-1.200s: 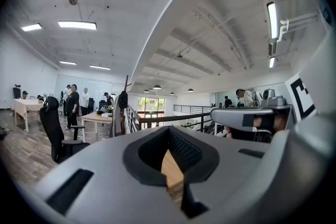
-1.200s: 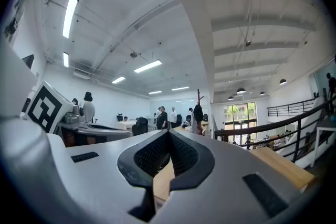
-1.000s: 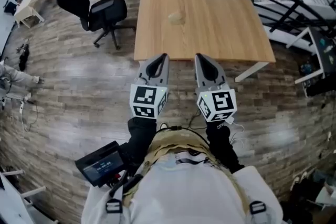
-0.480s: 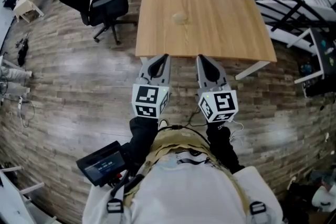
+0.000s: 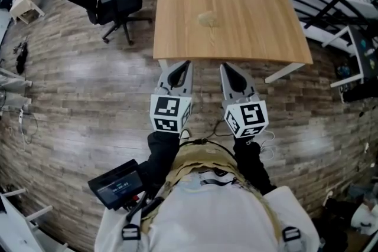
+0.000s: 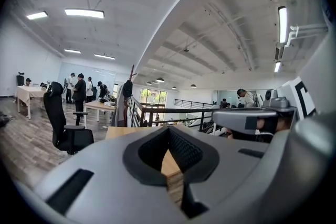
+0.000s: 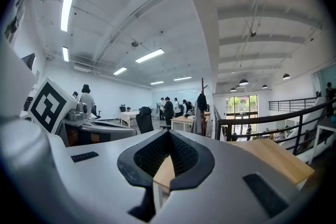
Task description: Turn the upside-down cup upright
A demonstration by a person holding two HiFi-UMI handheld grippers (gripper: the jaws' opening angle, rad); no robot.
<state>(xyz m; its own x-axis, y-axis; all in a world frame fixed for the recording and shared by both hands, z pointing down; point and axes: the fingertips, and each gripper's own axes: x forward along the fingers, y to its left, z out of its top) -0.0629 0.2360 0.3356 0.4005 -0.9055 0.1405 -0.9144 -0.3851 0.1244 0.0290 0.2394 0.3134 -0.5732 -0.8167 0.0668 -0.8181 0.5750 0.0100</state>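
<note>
The table (image 5: 248, 15) is showing a light honey wood with fine straight grain, and the leg (image 5: 277, 72) under its near right corner is showing white. On the table, the cup (image 5: 208, 19) is showing a pale tan, close to the tabletop's own tone. Around the table, the floor (image 5: 77, 97) is running in grey-brown planks streaked with paler patches. Left of the table, an office chair (image 5: 112, 6) is showing black. Just short of the table's near edge, the left gripper (image 5: 184, 65) and right gripper (image 5: 225, 66) are showing light grey shells with black ribbed pads (image 6: 185, 150), each carrying a white cube (image 5: 169, 114) printed with black square markers. Further back from the table, the person is wearing black sleeves (image 5: 160, 153) and a white top (image 5: 207, 215).
</note>
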